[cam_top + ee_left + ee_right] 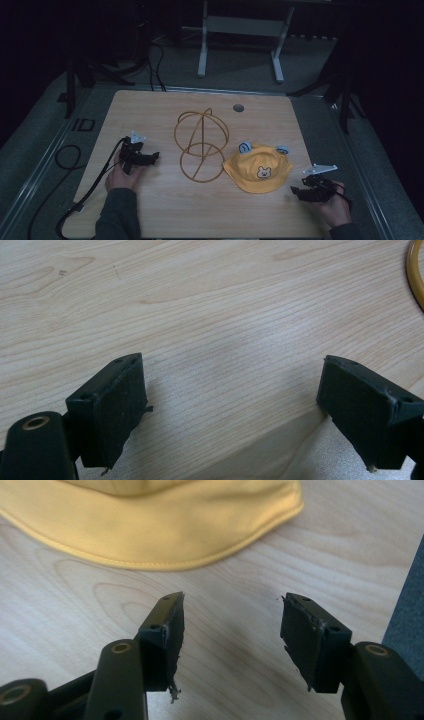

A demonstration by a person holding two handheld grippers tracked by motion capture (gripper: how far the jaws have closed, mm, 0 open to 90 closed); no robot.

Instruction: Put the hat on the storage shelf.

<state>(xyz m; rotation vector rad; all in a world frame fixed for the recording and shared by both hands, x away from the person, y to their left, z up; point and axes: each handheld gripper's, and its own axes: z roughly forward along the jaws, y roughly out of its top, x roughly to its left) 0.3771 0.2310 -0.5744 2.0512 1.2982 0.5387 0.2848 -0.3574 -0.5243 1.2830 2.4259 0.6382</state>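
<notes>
The right gripper (pixel 296 191) rests low on the table (pixel 150 210) at the near right, jaws spread wide with nothing between them. In the right gripper view the same gripper (pixel 231 614) looks straight at the brim of the yellow hat (pixel 165 525), which lies just ahead, close but not touched. The left gripper (pixel 152 157) sits at the near left, its jaws also wide and empty; in the left gripper view that gripper (pixel 232 385) faces bare wood, with a sliver of the wire stand (pixel 416 270) at the far right edge.

The step in hand looks like a reach for the hat. To do it well, the right gripper probably wants to slide forward flat along the wood so that one jaw goes under the brim and the other over it, and pinch the stitched edge, not the soft crown, which would likely crumple.

The hat (pixel 257 169) lies crown up in the middle right of the table, just beside the ring base of the wire stand (pixel 201 145). It is close to round, so its long axis is weak, running roughly left to right. Its bear face points toward the person, and the two small blue ears stand on the far side.

The stand rises farther back, near the table's centre.
</notes>
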